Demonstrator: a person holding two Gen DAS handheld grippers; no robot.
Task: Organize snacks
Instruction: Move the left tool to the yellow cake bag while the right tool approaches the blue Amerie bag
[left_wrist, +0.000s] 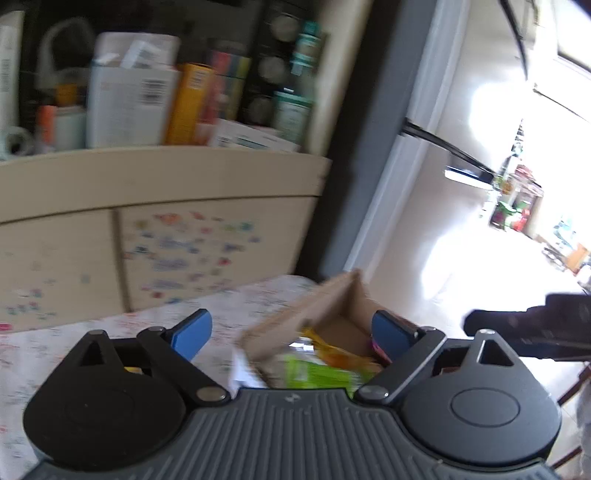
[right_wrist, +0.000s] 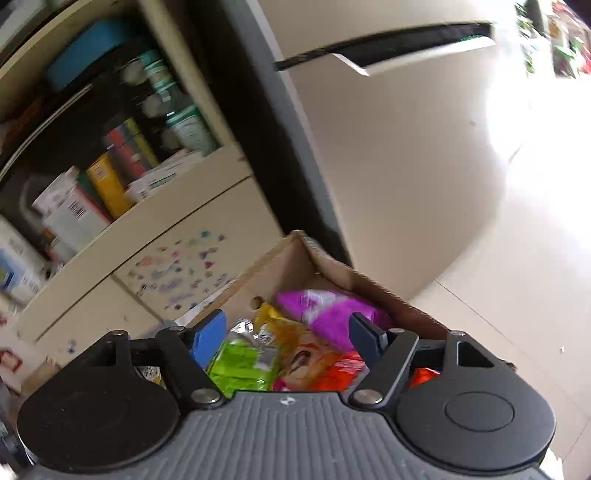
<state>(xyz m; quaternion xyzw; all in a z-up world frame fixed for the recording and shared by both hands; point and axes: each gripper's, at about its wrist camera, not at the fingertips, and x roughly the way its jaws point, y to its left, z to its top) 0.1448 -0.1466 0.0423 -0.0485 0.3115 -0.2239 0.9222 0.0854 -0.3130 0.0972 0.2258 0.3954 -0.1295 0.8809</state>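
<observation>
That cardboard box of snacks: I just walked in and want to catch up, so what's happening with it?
Both grippers hover open over the brown cardboard box, holding nothing. The right gripper is above the snacks inside: a purple packet, a lime-green packet, and yellow and orange ones. The left gripper faces the same box on the patterned tabletop.
</observation>
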